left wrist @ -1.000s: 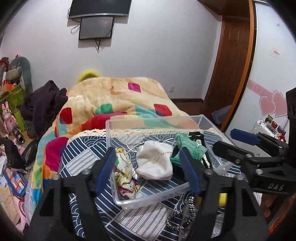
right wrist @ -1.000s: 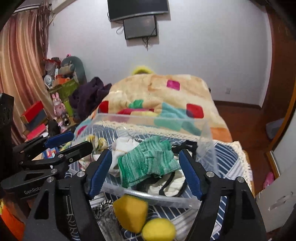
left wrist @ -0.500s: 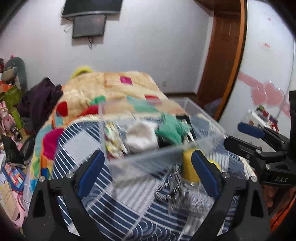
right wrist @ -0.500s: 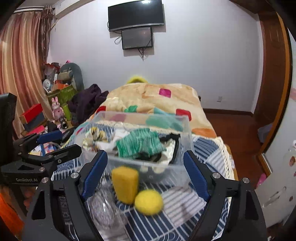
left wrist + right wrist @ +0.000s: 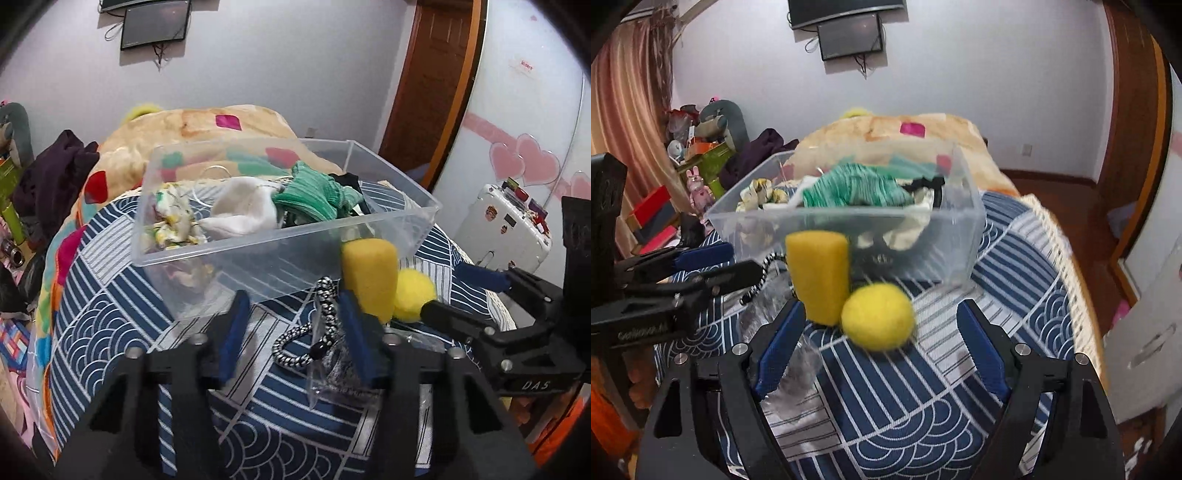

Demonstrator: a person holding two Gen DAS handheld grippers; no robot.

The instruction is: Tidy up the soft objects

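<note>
The clear plastic box in the middle of the bed already holds a green knitted glove, a white cloth and a floral rag. Just in front of its near wall lie the things not yet put away: a yellow sponge, a yellow ball touching it, and a black-and-white cord in a clear bag.

The step in hand looks like choosing the next soft thing to pick up. The right gripper sits low in its own view, its fingers spread wide and holding nothing, with the ball between and just beyond their tips; the sponge stands near its left finger. To take the ball it would need to push forward a little and close gently, since the ball may roll on the quilt.

The left gripper is at the lower middle of its view, pointed at the box, fingers apart and empty, with the cord lying between them. It could close on that cord, though the slippery bag may slide.
</note>
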